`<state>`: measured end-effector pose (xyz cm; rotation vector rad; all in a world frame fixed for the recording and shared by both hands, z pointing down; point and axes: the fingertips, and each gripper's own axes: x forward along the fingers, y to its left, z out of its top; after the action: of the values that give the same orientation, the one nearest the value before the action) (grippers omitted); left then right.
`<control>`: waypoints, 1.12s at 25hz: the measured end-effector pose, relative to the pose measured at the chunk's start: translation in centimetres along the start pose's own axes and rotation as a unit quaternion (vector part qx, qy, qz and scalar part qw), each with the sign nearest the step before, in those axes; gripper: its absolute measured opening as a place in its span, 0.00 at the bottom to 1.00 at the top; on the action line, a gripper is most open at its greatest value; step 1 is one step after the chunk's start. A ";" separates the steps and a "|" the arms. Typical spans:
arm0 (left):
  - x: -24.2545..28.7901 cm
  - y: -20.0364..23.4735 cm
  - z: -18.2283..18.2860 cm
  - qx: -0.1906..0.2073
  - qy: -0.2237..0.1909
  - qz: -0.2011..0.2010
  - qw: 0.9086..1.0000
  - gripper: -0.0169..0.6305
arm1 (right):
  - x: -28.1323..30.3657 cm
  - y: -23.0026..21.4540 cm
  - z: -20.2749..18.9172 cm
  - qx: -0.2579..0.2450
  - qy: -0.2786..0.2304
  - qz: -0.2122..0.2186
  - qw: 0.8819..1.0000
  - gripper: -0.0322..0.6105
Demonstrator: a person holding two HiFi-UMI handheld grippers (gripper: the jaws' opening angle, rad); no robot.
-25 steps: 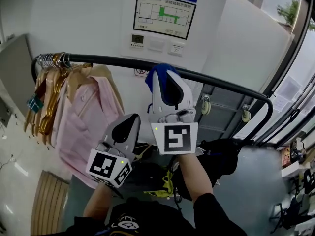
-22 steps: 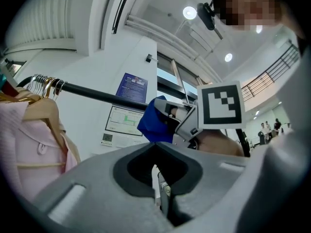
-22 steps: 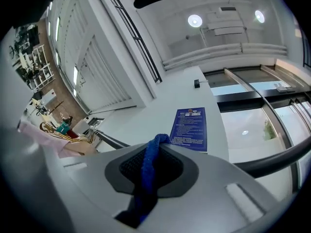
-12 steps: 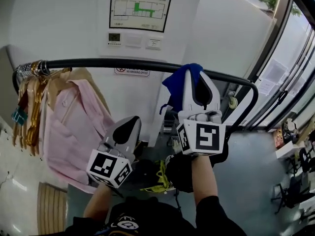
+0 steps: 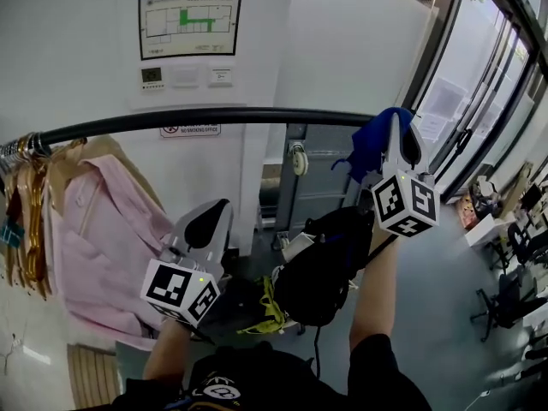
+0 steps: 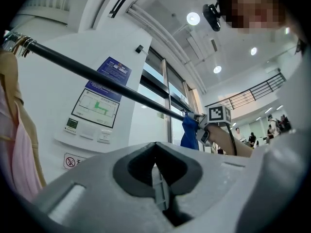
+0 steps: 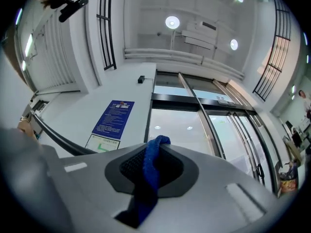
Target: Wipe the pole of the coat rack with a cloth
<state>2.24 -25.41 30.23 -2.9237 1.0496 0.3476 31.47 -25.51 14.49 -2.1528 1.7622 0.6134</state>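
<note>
Behind both claws rises a white-painted wall (image 5: 342,50), and to the right of the right claw stand tall glass doors with dark frames (image 5: 479,84). Across that wall runs the long black metal pole of the coat rack (image 5: 240,116), level above the left claw and ending at the right claw. The left gripper view shows the same pole (image 6: 107,81) slanting away towards the far claw, and the right gripper view shows only a short dark stretch of it (image 7: 53,136) to the left of the jaws.

Well to the left of the left claw a pale pink shirt (image 5: 94,229) hangs from the pole. Below, between the two claws, sits a soft black bag (image 5: 321,268).

The right claw (image 5: 399,125) is held high at the pole's right end. Its jaws are closed on a blue terry cloth (image 5: 370,144), which bunches over the pole just left of the claw and hides the bar there. In its own view the cloth (image 7: 148,171) runs as a narrow strip up between the pressed jaws of the right claw (image 7: 158,143) and pokes out past their tips.

The left claw (image 5: 216,212) is held low, well under the pole and apart from it. Its jaws (image 6: 155,148) are pressed together with nothing between them.

Past the shirt, farther left of the left claw, hang golden wooden hangers (image 5: 30,221). Above the left claw, over the pole, a framed floor-plan sheet (image 5: 190,22) is fixed to the wall.
</note>
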 end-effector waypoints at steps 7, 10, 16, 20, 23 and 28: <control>-0.2 0.2 0.2 -0.002 -0.010 0.003 1.000 0.03 | -0.4 9.2 0.7 0.005 -0.016 0.116 0.993 0.10; -1.2 1.2 0.5 0.006 -0.009 0.030 1.000 0.03 | -0.7 16.5 1.2 -0.010 -0.031 0.167 0.985 0.10; -5.0 4.8 1.3 0.011 -0.019 0.095 0.995 0.03 | -1.8 30.2 1.8 -0.053 -0.065 0.252 0.964 0.11; -7.6 7.0 2.0 0.013 -0.027 0.135 0.990 0.03 | -2.7 38.1 1.1 -0.079 -0.041 0.312 0.946 0.11; -9.0 8.0 2.5 0.016 -0.032 0.154 0.987 0.03 | -3.0 41.9 1.0 -0.093 -0.062 0.316 0.942 0.11; -10.0 9.0 2.8 0.014 -0.039 0.171 0.984 0.03 | -3.3 42.6 1.7 -0.068 -0.089 0.324 0.939 0.11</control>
<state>-11.48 -25.89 30.17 -2.6725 1.5308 0.4433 -10.88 -30.78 16.50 -1.4874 2.3735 1.0685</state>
